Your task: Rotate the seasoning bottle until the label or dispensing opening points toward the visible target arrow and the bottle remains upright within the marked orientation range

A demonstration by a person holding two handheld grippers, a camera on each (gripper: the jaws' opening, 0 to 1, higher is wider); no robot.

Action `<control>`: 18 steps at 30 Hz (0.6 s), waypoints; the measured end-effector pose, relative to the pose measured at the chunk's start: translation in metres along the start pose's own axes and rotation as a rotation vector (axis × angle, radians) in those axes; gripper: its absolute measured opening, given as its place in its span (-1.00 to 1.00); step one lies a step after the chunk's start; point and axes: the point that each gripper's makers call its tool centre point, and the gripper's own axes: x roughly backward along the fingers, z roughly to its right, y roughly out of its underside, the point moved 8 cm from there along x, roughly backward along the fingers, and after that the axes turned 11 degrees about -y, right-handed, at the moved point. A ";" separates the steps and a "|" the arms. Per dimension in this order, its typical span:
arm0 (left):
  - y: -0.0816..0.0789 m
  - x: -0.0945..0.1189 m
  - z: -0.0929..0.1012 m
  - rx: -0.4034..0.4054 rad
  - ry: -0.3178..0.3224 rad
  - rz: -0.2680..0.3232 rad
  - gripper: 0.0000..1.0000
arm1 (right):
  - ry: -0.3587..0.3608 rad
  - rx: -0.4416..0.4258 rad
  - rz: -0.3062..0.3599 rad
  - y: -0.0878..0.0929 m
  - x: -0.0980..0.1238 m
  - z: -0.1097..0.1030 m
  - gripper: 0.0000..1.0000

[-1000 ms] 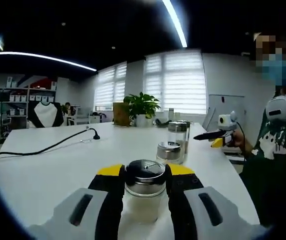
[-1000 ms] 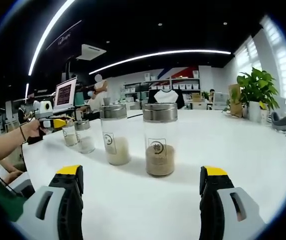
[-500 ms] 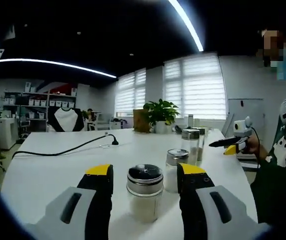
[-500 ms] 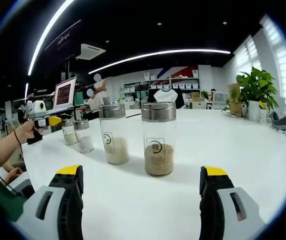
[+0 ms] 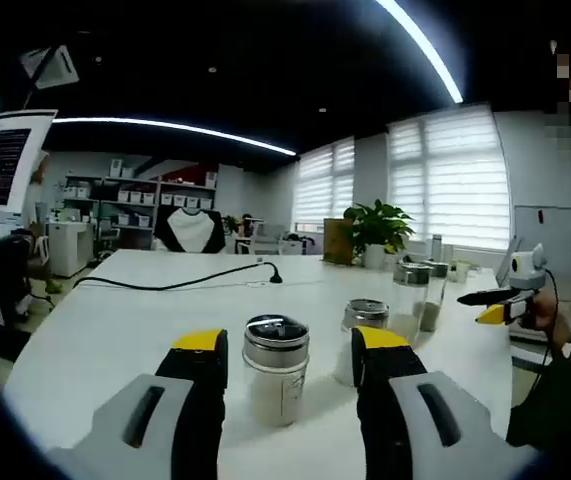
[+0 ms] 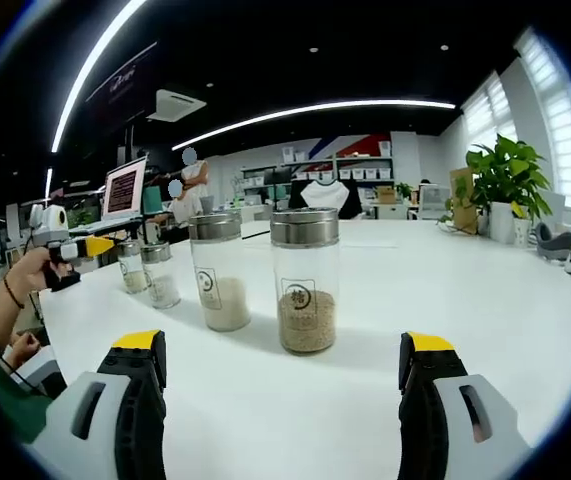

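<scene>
Released since a second ago, seasoning bottle [image 5: 275,368] standing upright between the parted left gripper [image 5: 290,352] jaws, untouched, right gripper [image 6: 285,355] gaping wide, bare white table [image 6: 465,300] spreading ahead

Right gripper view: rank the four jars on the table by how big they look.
1. Jar of brown grains, nearest the camera.
2. Jar of white powder, close behind; nearness may explain the gap.
3-4. Two small shakers look about alike; they are farther off, so true size is unsure.
</scene>
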 end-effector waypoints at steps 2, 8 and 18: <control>0.003 0.001 0.004 0.021 -0.026 -0.008 0.06 | -0.001 0.001 0.000 0.000 0.000 0.000 0.99; 0.010 0.003 0.015 0.043 -0.127 -0.007 0.04 | -0.003 0.002 -0.002 0.000 0.000 -0.002 0.99; 0.006 0.001 0.037 -0.001 -0.299 0.029 0.04 | -0.011 -0.003 -0.009 0.003 -0.002 -0.003 0.99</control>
